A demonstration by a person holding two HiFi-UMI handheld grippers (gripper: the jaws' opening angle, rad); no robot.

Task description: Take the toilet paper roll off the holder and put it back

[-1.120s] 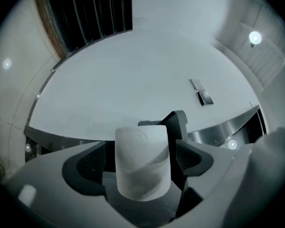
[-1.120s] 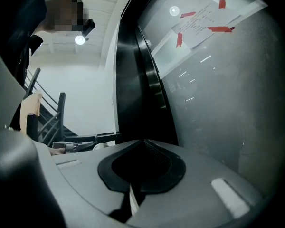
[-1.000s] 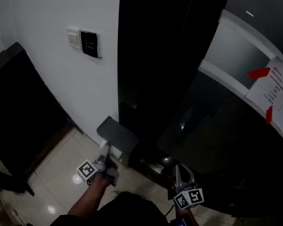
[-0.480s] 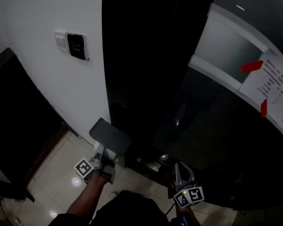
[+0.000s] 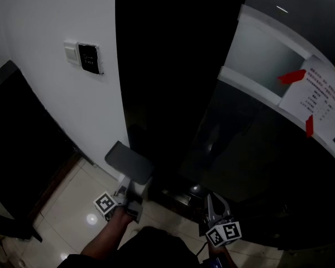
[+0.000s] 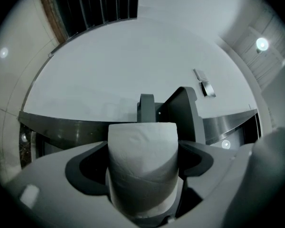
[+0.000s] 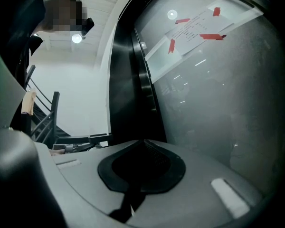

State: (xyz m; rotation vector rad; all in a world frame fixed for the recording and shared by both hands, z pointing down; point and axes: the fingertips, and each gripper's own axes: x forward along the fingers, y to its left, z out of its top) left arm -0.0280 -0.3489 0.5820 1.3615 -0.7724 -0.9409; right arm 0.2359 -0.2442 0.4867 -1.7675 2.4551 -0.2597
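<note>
A: Head view first. The left gripper (image 5: 128,194) is tucked right under the holder (image 5: 128,162), low on the white wall (image 5: 50,15). From up here the roll barely shows.

B: The left gripper view fills that in. The toilet paper roll (image 6: 141,151) stands upright between the jaws, both pads pressed to its sides, so it's clamped. Right behind it is the holder's bracket (image 6: 147,108), with the grey lid (image 6: 183,110) swung up just to the right.

A: Is the roll touching the bracket?

B: Can't tell. Just in front of it is all I'd say.

A: The right gripper (image 5: 214,205) hangs well apart from all that, down by the glossy black panel (image 5: 167,66).

B: Its own view shows the jaws closed together with nothing between them. Past them is a frosted glass pane (image 7: 218,103) with a paper notice (image 7: 194,25) taped on in red. The head view catches that notice too, at far right.

A: Now room to move. The lid's edge overhangs the left gripper from above, the wall is behind, and the black panel's edge runs just right of the holder.

B: The open side is downward and back toward the person, over the pale tiled floor (image 5: 72,205). A switch plate (image 5: 84,57) sits high on the wall, well above the holder.
</note>
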